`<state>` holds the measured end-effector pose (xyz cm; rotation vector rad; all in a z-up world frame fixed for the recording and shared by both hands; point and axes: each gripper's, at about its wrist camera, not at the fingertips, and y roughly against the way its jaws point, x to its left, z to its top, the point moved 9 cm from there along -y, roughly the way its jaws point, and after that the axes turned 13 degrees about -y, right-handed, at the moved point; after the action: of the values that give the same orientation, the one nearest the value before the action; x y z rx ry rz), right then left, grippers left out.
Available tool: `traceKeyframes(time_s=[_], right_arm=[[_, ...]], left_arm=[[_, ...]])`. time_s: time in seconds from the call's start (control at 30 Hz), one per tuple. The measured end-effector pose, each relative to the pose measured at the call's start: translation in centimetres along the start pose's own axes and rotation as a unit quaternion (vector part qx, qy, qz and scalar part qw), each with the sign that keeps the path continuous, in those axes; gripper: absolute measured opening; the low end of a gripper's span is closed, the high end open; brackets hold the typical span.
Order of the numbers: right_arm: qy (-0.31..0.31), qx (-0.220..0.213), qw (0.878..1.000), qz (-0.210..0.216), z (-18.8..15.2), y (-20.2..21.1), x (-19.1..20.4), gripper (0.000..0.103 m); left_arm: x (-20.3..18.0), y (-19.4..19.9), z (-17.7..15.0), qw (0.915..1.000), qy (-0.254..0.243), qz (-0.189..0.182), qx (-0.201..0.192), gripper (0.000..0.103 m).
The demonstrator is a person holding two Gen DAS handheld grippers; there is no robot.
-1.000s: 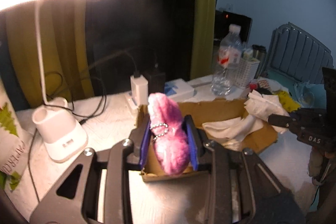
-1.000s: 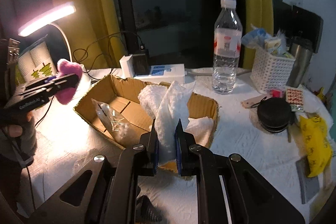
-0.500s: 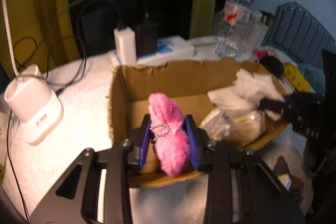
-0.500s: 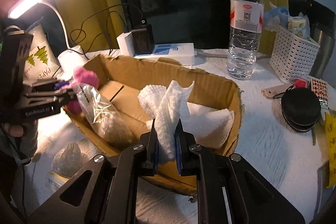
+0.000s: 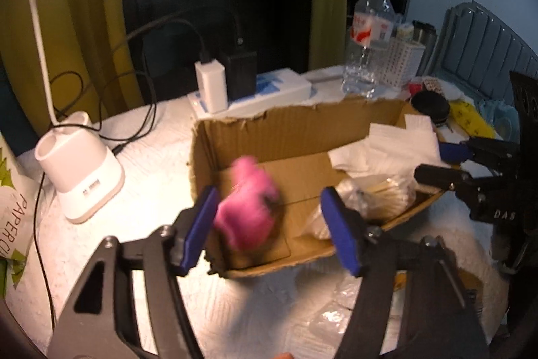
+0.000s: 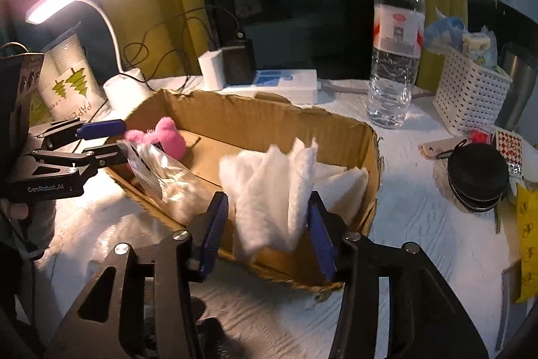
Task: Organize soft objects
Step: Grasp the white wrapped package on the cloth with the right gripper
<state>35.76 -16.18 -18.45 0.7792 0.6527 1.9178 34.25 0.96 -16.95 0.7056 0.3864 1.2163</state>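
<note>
A pink plush toy [image 5: 248, 207] is blurred between the wide-open fingers of my left gripper [image 5: 269, 227], over the left end of the cardboard box [image 5: 285, 133]. In the right wrist view the toy [image 6: 164, 137] lies in the box [image 6: 262, 123], with the left gripper [image 6: 101, 140] open beside it. My right gripper [image 6: 265, 231] is open around a white folded cloth [image 6: 272, 180], which hangs loose over the box's right end. A clear plastic bag [image 6: 168, 177] lies in the box.
A white desk lamp base [image 5: 77, 167] stands left of the box. Chargers and a power strip [image 5: 255, 86] sit behind it. A water bottle [image 6: 393, 39], a white basket [image 6: 470, 90] and a black round case [image 6: 477, 174] stand to the right. Crumpled plastic [image 5: 339, 312] lies in front.
Both grippers have opened. The pink toy has left the left gripper's grip and drops into the box. The white cloth has been let go over the box's right end.
</note>
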Motion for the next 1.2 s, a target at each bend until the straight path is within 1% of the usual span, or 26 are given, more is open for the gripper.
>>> traceKeyframes(time_s=[0.23,0.4,0.6,0.67,0.73,0.8,1.03,1.07,1.1,1.13,1.2], right_arm=[[0.009,-0.016,1.0,-0.004,-0.1,2.6,1.5,0.051],[0.017,-0.027,0.999,-0.008,-0.7,4.9,2.7,0.051],[0.023,-0.039,0.999,-0.006,-1.7,7.1,4.3,0.052],[0.027,-0.04,0.999,-0.004,-2.1,7.7,5.0,0.053],[0.032,-0.039,0.999,0.0,-2.7,8.1,5.7,0.061],[0.039,-0.036,0.999,0.004,-3.3,8.3,6.4,0.064],[0.047,-0.026,0.998,0.016,-4.8,8.1,8.5,0.066],[0.047,-0.024,0.998,0.017,-5.0,8.0,8.8,0.066],[0.048,-0.021,0.998,0.019,-5.3,7.8,9.2,0.067],[0.049,-0.02,0.998,0.021,-5.4,7.7,9.4,0.067],[0.049,-0.015,0.998,0.025,-5.8,7.2,9.8,0.068]], left_arm=[[-0.6,2.9,0.3,0.9996,0.006,-0.006,-0.026,0.066],[-1.3,5.5,-0.2,0.9989,0.011,-0.012,-0.044,0.067],[-2.0,7.9,-1.3,0.9982,0.014,-0.015,-0.057,0.067],[-2.1,8.5,-1.8,0.998,0.016,-0.016,-0.059,0.067],[-2.4,9.1,-2.3,0.9978,0.018,-0.018,-0.061,0.067],[-2.6,9.6,-2.8,0.9977,0.02,-0.019,-0.063,0.067],[-2.7,11.2,-4.3,0.997,0.028,-0.016,-0.07,0.068],[-2.7,11.5,-4.5,0.9969,0.031,-0.015,-0.071,0.073],[-2.6,11.7,-4.8,0.9967,0.036,-0.013,-0.072,0.084],[-2.6,11.9,-5.0,0.9964,0.039,-0.012,-0.074,0.088],[-2.3,12.3,-5.5,0.9958,0.046,-0.008,-0.078,0.09]])
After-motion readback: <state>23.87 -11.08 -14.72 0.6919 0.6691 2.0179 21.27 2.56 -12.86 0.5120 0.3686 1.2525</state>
